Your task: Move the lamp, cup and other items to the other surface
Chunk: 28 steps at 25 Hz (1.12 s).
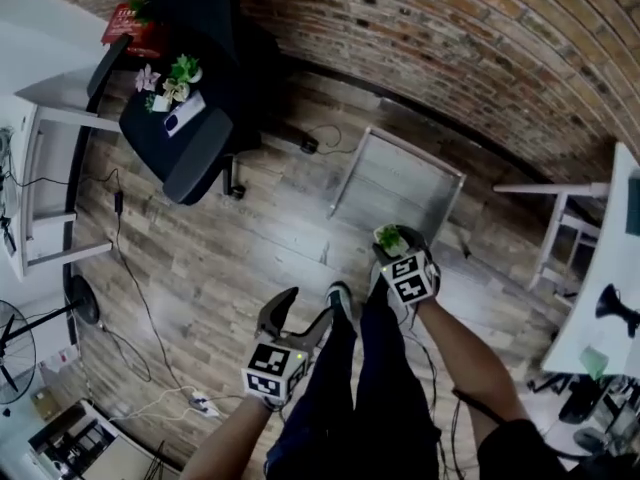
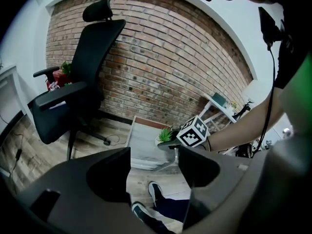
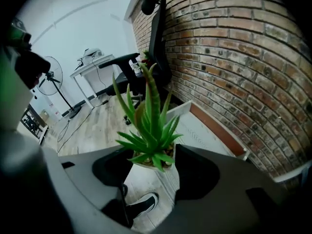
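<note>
Currently the right hand-held gripper (image 3: pixel 152 169) clamps the potted succulent (image 3: pixel 148 126) upright over the low tabletop (image 1: pixel 400 183); the left hand-held gripper (image 2: pixel 153 172) stands open, empty. Keep it level; release only once seated.

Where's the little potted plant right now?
The potted plant is clamped in the right gripper, centre-right in the head view, held up by the near edge of the low grey table.

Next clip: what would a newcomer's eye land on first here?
The spiky green succulent stands out, clamped in the right hand-held gripper in mid-air by the low grey table at the brick wall. Next comes the black office chair at the head view's upper left, small plants on its seat. The left hand-held gripper is open and empty.
</note>
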Tool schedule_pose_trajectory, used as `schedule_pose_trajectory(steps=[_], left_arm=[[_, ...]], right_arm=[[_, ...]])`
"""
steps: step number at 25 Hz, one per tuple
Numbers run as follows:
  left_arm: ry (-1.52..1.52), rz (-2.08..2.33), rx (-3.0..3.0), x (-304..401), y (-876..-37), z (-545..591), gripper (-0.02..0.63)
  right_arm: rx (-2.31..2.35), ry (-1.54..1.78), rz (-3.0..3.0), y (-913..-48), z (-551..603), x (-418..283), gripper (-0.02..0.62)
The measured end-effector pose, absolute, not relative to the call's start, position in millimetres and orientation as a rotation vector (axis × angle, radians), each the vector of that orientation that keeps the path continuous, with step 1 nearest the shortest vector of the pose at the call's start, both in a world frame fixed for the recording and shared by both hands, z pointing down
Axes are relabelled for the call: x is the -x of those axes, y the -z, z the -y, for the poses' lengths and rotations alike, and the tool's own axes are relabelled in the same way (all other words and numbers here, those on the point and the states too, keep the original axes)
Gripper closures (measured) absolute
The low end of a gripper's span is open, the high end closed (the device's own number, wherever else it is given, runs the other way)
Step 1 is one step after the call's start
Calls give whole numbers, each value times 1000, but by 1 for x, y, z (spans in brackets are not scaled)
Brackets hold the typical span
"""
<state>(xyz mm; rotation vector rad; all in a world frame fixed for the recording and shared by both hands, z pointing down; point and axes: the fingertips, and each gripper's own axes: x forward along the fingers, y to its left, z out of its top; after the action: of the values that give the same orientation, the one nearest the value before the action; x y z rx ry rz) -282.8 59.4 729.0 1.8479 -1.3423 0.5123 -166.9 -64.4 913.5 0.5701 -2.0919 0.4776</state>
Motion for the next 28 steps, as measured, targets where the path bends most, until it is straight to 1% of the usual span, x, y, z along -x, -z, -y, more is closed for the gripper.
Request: schedule_pose_trajectory(steps=[8, 16, 24, 28], left_arm=[[-484, 1340, -1906, 298, -656, -76, 302], [-502, 1316, -2014, 305, -599, -96, 302], [-506, 1239, -2119, 274, -575, -100, 302], [-537, 1168, -2168, 239, -569, -97, 304]], right_arm=[[-662, -502, 2141, -783, 45, 160, 327], [-828, -547, 2188, -670, 16, 133, 327], [-994, -519, 2207, -594, -16, 66, 327], [-1117, -559, 2186, -578, -29, 9, 327]])
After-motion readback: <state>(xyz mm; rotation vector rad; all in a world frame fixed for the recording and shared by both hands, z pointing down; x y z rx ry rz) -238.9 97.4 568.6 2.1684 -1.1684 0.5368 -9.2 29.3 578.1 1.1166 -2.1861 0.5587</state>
